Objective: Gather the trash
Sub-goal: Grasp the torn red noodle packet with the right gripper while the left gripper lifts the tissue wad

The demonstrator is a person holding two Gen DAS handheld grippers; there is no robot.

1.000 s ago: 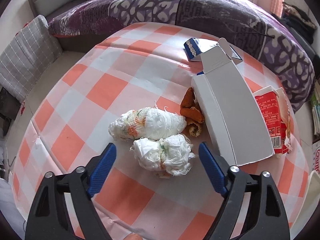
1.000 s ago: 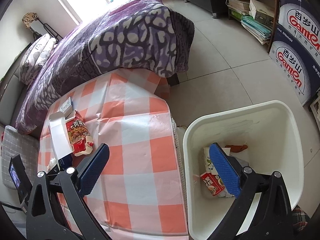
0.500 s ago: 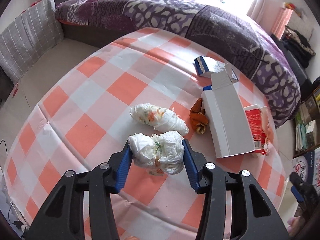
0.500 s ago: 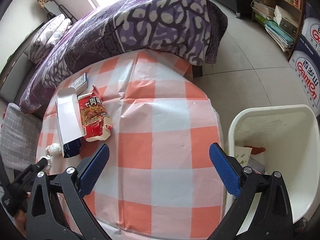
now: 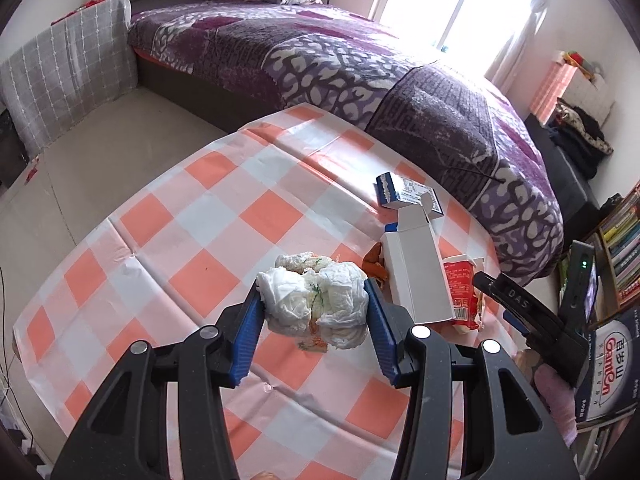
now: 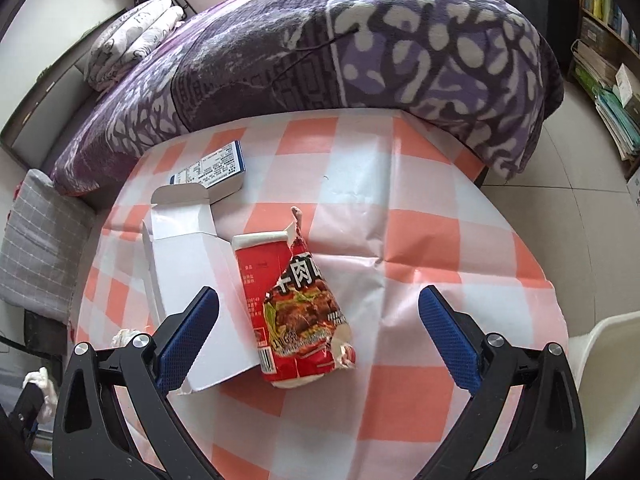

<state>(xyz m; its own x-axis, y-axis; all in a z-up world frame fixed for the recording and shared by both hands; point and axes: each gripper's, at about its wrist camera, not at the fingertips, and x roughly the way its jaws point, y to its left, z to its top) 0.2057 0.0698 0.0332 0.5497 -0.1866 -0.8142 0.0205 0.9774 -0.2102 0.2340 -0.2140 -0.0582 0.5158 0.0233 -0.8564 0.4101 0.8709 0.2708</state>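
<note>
**Tissue wad pinched, wrapper waiting**

Left gripper (image 5: 314,322) jaws pinching crumpled white tissue wad (image 5: 314,304), long axis spanning pad to pad, raised above checked table (image 5: 192,216). Right gripper (image 6: 318,336) jaws spread over torn red snack wrapper (image 6: 298,304), lengthwise pointing away, beside white carton (image 6: 192,264).

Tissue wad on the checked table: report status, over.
Left tool shut on tissue wad. Right tool open over red wrapper. White carton beside it.
</note>
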